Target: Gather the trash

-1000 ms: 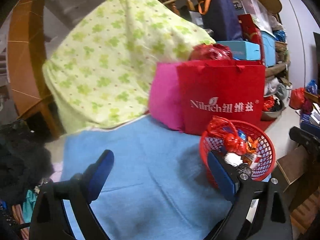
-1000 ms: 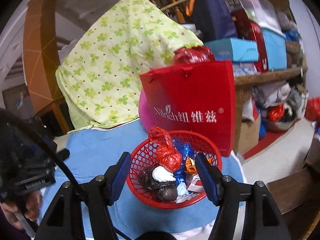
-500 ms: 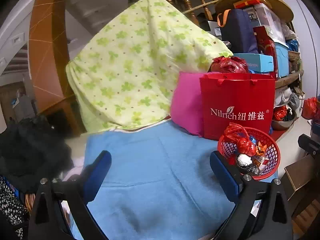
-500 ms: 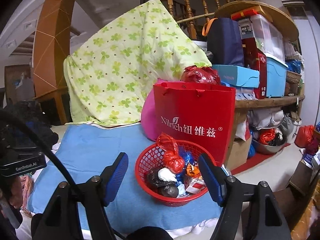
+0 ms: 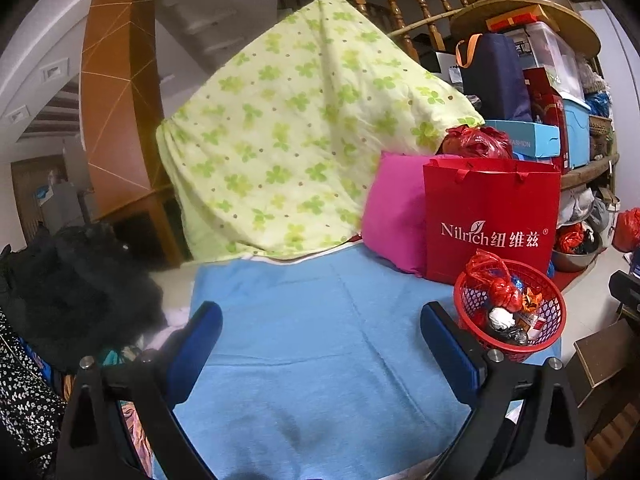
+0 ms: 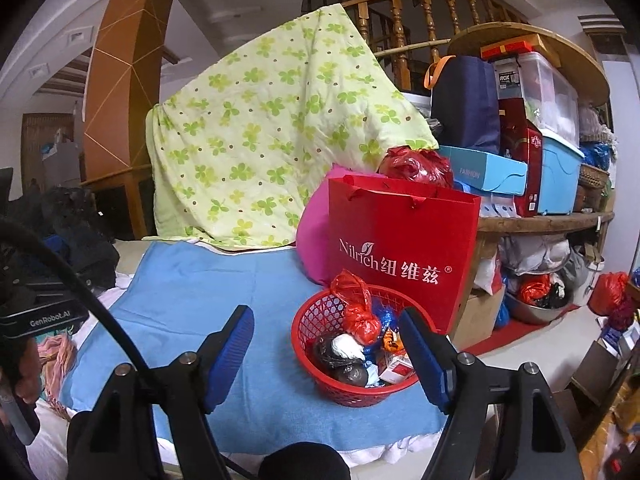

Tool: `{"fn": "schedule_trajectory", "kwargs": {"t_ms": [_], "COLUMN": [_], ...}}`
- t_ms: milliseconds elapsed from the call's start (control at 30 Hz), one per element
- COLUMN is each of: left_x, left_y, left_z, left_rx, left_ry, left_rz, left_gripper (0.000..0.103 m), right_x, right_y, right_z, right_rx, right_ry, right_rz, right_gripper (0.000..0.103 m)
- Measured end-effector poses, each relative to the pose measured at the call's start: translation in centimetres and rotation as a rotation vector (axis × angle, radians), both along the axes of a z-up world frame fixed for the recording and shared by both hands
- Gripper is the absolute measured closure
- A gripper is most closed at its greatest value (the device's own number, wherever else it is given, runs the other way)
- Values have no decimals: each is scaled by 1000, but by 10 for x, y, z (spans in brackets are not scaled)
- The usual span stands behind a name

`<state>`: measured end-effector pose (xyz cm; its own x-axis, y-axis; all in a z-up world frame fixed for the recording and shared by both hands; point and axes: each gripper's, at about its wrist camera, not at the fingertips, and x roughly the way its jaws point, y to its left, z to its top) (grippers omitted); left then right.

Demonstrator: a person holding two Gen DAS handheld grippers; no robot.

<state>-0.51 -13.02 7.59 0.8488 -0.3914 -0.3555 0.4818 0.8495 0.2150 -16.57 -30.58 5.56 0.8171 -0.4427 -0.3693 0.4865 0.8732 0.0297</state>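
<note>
A red mesh basket (image 6: 316,322) (image 5: 554,304) stands on the blue blanket (image 5: 320,340) near its right edge, holding a knotted red plastic bag (image 6: 358,312), a white wad, dark bags and wrappers. My right gripper (image 6: 326,336) hovers short of the basket with its jaws opening and nothing between the blue pads. My left gripper (image 5: 322,326) is open and empty above the middle of the blanket, the basket off to its right. The other gripper's black body (image 6: 36,312) shows at the left edge of the right wrist view.
A red paper bag (image 6: 400,248) and a pink cushion (image 5: 394,216) stand just behind the basket. A green clover quilt (image 5: 304,136) hangs over the stair railing. Black clothes (image 5: 76,288) lie at the left. Shelves with boxes (image 6: 540,152) and floor clutter fill the right.
Both grippers have pulled back and up from the basket, so it looks smaller and farther. The right gripper's jaws have widened. The basket's contents have not moved.
</note>
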Motion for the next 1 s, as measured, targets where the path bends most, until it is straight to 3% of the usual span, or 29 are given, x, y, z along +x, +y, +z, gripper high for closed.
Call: {"fn": "schedule_trajectory", "kwargs": {"t_ms": [567,1000], "left_x": [-20,-27], "left_y": [3,-13], "left_z": [-8,-14], "left_rx": [38,77], "left_ry": [30,76], "left_rz": [-20,-48], "left_gripper": [4,4], "right_x": [-12,-20], "right_y": [6,3], "right_z": [-6,-10], "right_rx": [54,39], "right_ry": [7,31], "right_rz": [-13,-44], "right_gripper": [23,23]}}
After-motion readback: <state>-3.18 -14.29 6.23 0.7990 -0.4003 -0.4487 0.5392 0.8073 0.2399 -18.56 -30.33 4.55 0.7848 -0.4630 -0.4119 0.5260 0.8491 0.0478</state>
